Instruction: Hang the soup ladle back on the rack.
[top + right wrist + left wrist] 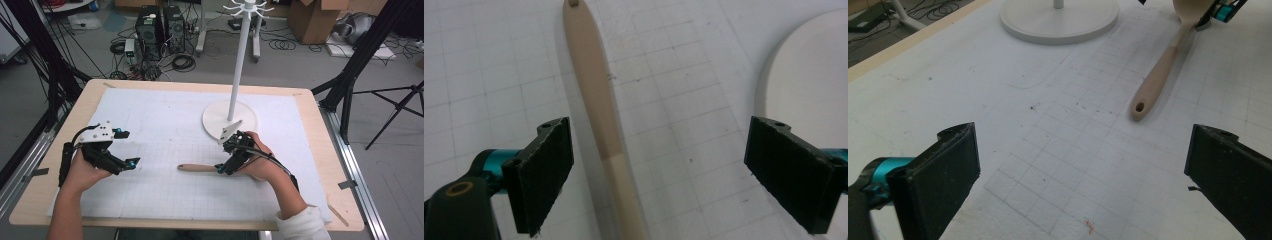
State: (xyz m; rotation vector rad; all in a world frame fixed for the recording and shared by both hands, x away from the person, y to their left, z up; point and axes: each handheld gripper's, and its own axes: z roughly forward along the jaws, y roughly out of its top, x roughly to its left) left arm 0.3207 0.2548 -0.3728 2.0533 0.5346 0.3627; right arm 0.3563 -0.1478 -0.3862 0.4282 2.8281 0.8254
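White gridded matting (165,120) covers the wooden tabletop (60,125), and all items rest on it.

Left side: the left gripper (126,148) is held in the person's left hand (85,172) just above the mat. Its fingers (943,175) stand wide apart and hold nothing. In the left gripper view, bare gridded mat lies between the two black pads. The wooden spoon (1158,75) lies well ahead of these fingers and toward their right-hand side, with the hole-end of its handle nearest to them.

Centre: the spoon (200,168) lies flat on the mat, its handle pointing toward the left gripper. Its bowl end reaches under the right gripper.

Right side: the right gripper (223,169) is held in the person's right hand (260,162), low over the spoon. Its fingers (546,170) are spread wide, one on each side of the spoon. In the right gripper view the spoon handle (596,100) runs up between the pads, closer to the left-hand pad, and the pads do not touch it. The handle changes from a darker to a paler tone at the level of the fingertips.

A white stand (240,65) rises beyond the right gripper. Its round base (220,117) sits just beside the right-hand finger, and its edge appears past that pad in the right gripper view (809,75).
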